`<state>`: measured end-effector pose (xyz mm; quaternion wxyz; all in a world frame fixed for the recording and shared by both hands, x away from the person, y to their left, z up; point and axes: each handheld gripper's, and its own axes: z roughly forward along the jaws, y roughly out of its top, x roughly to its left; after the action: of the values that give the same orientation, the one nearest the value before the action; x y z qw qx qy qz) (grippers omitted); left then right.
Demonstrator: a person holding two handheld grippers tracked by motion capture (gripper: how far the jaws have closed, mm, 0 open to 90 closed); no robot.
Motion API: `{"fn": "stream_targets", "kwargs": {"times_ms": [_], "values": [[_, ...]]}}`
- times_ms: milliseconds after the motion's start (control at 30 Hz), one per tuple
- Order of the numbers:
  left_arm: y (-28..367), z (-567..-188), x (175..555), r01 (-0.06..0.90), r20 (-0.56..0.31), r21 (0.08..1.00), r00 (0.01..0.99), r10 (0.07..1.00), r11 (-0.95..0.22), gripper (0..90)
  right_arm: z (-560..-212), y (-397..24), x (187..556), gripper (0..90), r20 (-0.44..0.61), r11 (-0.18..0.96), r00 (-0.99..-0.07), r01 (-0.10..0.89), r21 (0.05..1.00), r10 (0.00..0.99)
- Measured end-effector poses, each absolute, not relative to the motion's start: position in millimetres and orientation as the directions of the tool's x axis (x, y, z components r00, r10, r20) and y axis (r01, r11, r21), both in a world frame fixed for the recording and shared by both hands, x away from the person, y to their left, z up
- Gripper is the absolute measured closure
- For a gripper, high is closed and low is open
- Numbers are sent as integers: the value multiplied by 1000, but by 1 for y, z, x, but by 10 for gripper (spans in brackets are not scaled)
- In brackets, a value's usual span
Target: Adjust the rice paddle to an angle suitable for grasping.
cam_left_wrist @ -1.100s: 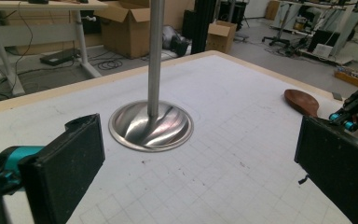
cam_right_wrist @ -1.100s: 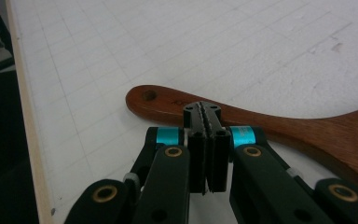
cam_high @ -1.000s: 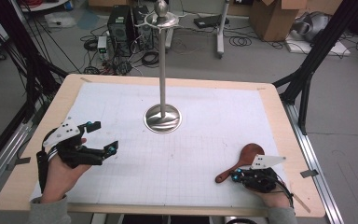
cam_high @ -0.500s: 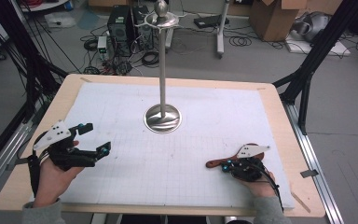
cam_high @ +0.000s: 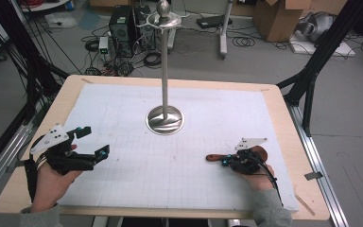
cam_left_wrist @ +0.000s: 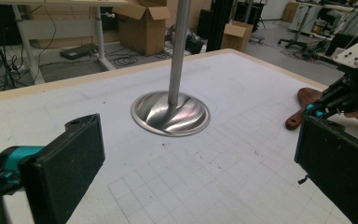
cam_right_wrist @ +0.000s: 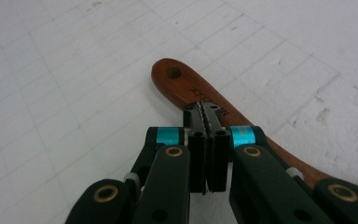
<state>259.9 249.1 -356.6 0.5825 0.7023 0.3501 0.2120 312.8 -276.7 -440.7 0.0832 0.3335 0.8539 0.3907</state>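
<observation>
A wooden-edged table (cam_high: 283,101) carried a white gridded mat (cam_high: 170,161) over most of its top. Near the middle of the mat stood a metal stand (cam_high: 165,118), a thin upright pole rising from a round, shiny base to a small dish and ball at the top.

The left gripper (cam_high: 94,142), held in the person's left hand (cam_high: 52,182), hung over the near left part of the mat with its jaws spread wide apart and nothing between them; in the left gripper view the two black pads (cam_left_wrist: 70,158) framed the stand's base.

The right gripper (cam_high: 223,161) sat low over the near right part of the mat, in the person's right hand (cam_high: 257,179). Its jaws were pressed together, pad against pad, and gripped nothing.

A brown wooden spoon (cam_right_wrist: 191,91) lay flat on the mat directly under that gripper, well apart from the stand. Its handle end, with a small hanging hole, pointed away past the closed tips, and the wood ran back beneath the gripper's right side.
</observation>
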Motion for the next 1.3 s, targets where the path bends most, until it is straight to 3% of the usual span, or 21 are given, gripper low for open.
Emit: {"fn": "stream_targets", "kwargs": {"times_ms": [333,767,1300], "values": [[254,-359,259,253,-120,965,656,745,-67,20,-437,-275,338,896,167,460,-746,553,694,645],[261,-361,257,262,-139,964,647,749,-47,20,-434,-274,363,895,150,441,-682,607,661,715],[260,-364,258,272,-144,961,648,748,-50,20,-438,-283,381,899,150,384,-631,625,680,761]]}}
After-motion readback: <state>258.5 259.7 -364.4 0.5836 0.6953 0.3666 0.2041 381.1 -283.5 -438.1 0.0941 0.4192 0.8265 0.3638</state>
